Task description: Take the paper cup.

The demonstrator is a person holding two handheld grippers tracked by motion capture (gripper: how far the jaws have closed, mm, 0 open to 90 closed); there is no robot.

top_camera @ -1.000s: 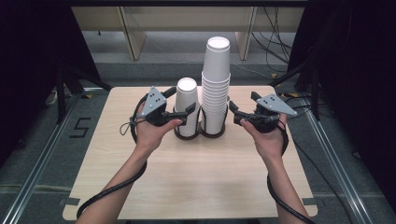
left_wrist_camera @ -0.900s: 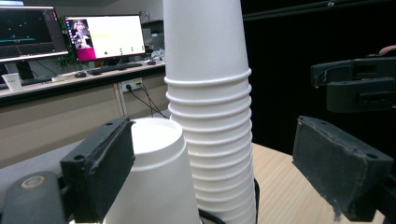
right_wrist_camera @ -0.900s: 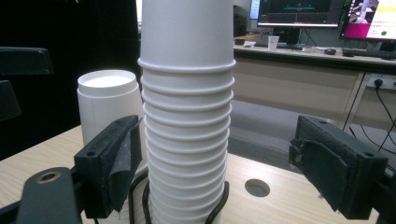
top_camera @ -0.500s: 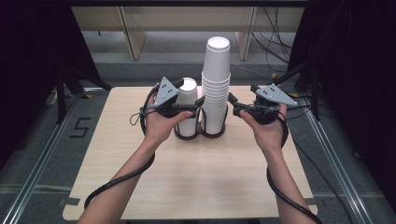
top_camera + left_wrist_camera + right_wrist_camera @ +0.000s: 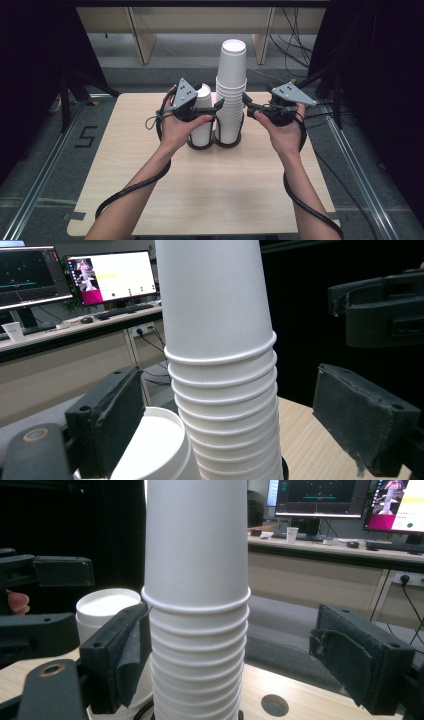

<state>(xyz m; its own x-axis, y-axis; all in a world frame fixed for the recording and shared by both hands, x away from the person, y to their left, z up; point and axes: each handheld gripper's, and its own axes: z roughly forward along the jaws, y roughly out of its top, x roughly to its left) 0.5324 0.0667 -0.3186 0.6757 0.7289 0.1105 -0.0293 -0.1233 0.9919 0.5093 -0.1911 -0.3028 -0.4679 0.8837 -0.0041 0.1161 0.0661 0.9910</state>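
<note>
1. Cups: a tall stack (image 5: 231, 95) stands mid-frame in a black holder (image 5: 215, 142), a short stack (image 5: 202, 117) just left of it.
2. Your left gripper (image 5: 216, 106) has been closing, jaws apart beside the tall stack, gripping nothing.
3. Your right gripper (image 5: 248, 106) flanks it, jaws apart, not touching.

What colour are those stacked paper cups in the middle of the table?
Plain white, no print. The tall stack of cups shows best in the right gripper view.

High view looked forward and down over the table (image 5: 210, 200). Both gripper views sat close, level, facing the tall cup stack (image 5: 220, 355) from opposite sides; all three shared it.
</note>
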